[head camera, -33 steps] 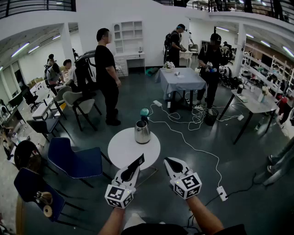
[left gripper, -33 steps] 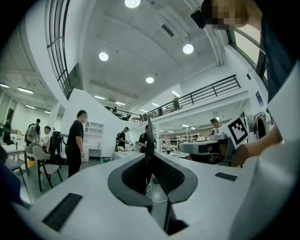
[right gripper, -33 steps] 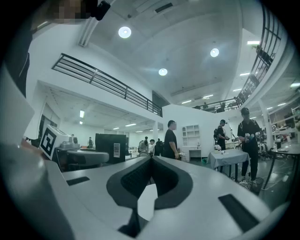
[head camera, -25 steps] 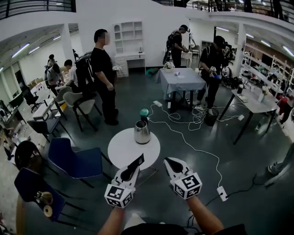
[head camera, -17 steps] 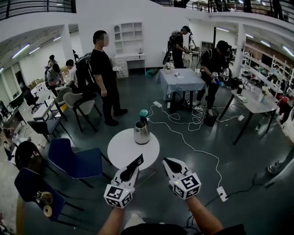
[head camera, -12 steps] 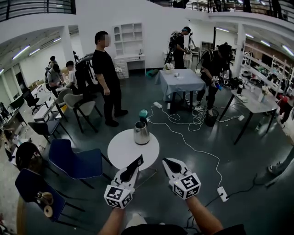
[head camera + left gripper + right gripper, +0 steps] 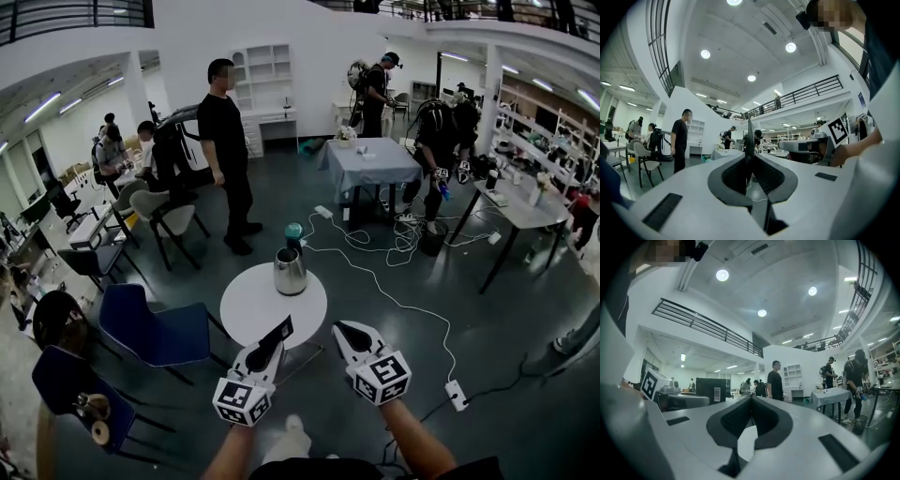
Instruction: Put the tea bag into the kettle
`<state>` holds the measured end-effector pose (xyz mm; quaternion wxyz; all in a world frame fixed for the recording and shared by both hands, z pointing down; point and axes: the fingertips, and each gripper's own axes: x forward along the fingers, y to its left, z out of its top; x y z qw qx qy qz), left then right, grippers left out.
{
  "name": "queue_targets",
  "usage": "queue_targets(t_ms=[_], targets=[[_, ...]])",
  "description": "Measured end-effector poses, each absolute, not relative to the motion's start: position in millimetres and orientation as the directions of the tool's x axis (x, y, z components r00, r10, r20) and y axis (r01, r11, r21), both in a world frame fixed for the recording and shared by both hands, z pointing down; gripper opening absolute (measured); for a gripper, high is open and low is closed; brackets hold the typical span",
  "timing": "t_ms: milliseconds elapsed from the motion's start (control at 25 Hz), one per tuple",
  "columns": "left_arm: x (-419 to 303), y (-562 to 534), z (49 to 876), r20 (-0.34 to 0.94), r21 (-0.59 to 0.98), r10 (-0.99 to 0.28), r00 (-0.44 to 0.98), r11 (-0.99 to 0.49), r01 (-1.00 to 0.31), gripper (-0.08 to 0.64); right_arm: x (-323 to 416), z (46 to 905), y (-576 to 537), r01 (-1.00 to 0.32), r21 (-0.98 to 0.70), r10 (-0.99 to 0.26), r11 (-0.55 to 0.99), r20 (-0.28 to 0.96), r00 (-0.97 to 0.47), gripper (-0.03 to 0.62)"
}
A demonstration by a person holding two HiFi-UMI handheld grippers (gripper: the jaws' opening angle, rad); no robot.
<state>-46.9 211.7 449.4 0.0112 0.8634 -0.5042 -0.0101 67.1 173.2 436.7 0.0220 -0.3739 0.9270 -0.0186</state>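
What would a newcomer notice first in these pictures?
First, the left hand-held gripper, low in the head view, pinching a flat dark tea bag, with the shut, empty right hand-held gripper beside it. Beyond them a shiny kettle stands on a round white table.

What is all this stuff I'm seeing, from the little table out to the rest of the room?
table: one, white, round, centre
kettle: one, steel, on the table's far side
ball: one, teal, behind the kettle
chairs: two, blue, left of the table
cable: at least one, white, on the floor to the right
draped table: one, grey, far back
people: several, dark clothes, around the room
tea bag: one, dark, clamped in the left gripper
left gripper: one, white, near the bottom
right gripper: one, white, shut, empty
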Motion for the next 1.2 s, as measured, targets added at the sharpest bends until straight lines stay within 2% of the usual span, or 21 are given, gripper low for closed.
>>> queue_targets(t_ms=[1200], targets=[[-94,43,465,0.011,0.081,-0.851,0.525,-0.523,-0.849,0.041,35,437,13,-0.734,-0.097,-0.739,0.672,-0.021,-0.674,0.017]])
